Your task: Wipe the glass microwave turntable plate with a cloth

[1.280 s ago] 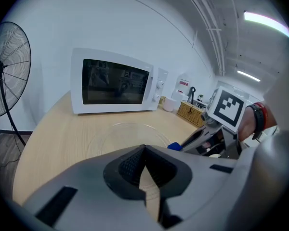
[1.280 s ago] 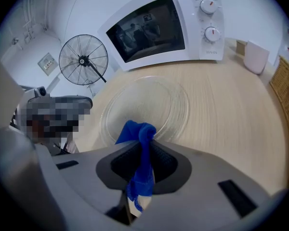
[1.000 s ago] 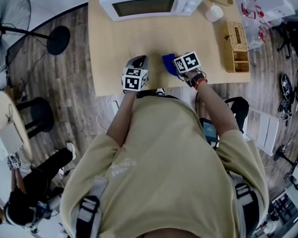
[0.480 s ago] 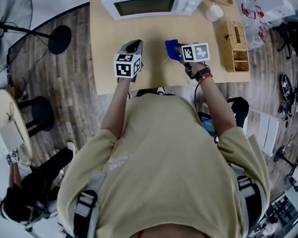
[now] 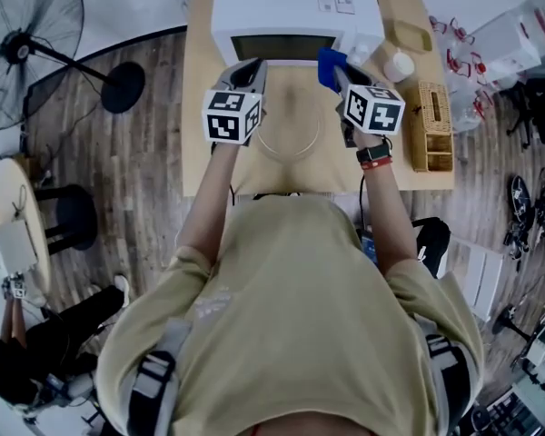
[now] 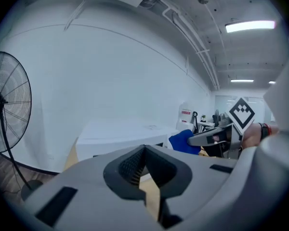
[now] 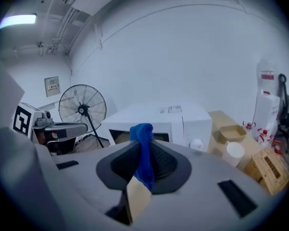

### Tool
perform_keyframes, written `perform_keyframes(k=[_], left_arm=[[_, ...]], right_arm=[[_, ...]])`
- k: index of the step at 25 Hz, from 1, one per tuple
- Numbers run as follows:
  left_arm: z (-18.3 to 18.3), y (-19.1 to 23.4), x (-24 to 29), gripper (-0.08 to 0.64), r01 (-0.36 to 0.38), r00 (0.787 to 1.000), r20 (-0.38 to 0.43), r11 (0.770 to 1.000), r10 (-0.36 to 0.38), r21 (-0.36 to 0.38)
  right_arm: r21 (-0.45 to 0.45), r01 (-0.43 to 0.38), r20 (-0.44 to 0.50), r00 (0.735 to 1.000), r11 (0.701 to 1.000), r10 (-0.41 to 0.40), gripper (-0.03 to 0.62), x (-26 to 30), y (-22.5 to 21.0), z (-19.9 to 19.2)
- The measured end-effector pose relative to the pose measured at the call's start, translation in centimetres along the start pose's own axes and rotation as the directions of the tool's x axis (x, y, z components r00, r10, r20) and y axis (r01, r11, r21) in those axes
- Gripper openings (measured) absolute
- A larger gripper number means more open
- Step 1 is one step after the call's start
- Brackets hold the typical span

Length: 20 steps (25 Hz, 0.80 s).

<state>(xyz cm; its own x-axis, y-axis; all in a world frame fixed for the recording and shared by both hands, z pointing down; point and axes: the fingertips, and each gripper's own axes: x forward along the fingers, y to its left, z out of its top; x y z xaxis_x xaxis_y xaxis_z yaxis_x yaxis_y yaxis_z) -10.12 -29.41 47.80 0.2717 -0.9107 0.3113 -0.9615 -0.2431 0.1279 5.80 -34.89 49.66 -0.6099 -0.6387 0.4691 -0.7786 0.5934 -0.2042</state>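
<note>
The glass turntable plate (image 5: 274, 149) shows as a faint clear ring on the wooden table (image 5: 200, 166), in front of the white microwave (image 5: 295, 12). Both grippers are held up above it, left and right of the ring. My left gripper (image 5: 248, 67) is shut, with nothing between its jaws (image 6: 144, 150). Pinched in my shut right gripper (image 5: 338, 73) is a blue cloth (image 5: 328, 64), which stands up between the jaws (image 7: 143, 150) in the right gripper view. The left gripper view also catches the cloth (image 6: 185, 141). Neither gripper view shows the plate.
A white cup (image 5: 398, 64), a tan tray (image 5: 409, 34) and a wicker box (image 5: 433, 125) sit on the table's right side. A standing fan (image 5: 23, 48) is on the floor at left, with a stool (image 5: 68, 212) nearby. A person crouches at lower left (image 5: 36, 371).
Both grippers rose from near the table's front edge and moved toward the microwave, spreading apart. The right one kept the blue cloth. The plate ring now shows between them.
</note>
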Motion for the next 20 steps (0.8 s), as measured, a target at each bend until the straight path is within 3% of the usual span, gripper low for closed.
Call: perform_keyframes(k=[6,12,16,20], left_arm=[[6.9,0.8,-0.9,0.018,-0.026,0.991,0.135,0.999,0.02,0.043],[11.2,2.0,-2.5,0.018,-0.075,0.966,0.253,0.994,0.053,0.075],[12.1,2.1,-2.4,0.018,-0.095,0.953,0.295,0.993,0.07,0.071],[12.1,2.1,-2.1,0.018,-0.091,0.951,0.302,0.993,0.066,0.072]], right_arm=[[-0.081,0.036,0.196,0.98,0.996,-0.019,0.072,-1.2,2.5,6.9],[-0.137,0.094,0.358,0.933,0.986,-0.04,0.072,-3.2,4.2,12.0],[-0.146,0.108,0.417,0.908,0.983,-0.038,0.072,-3.7,4.9,13.6],[-0.157,0.106,0.408,0.912,0.982,-0.033,0.072,-3.2,5.6,13.5]])
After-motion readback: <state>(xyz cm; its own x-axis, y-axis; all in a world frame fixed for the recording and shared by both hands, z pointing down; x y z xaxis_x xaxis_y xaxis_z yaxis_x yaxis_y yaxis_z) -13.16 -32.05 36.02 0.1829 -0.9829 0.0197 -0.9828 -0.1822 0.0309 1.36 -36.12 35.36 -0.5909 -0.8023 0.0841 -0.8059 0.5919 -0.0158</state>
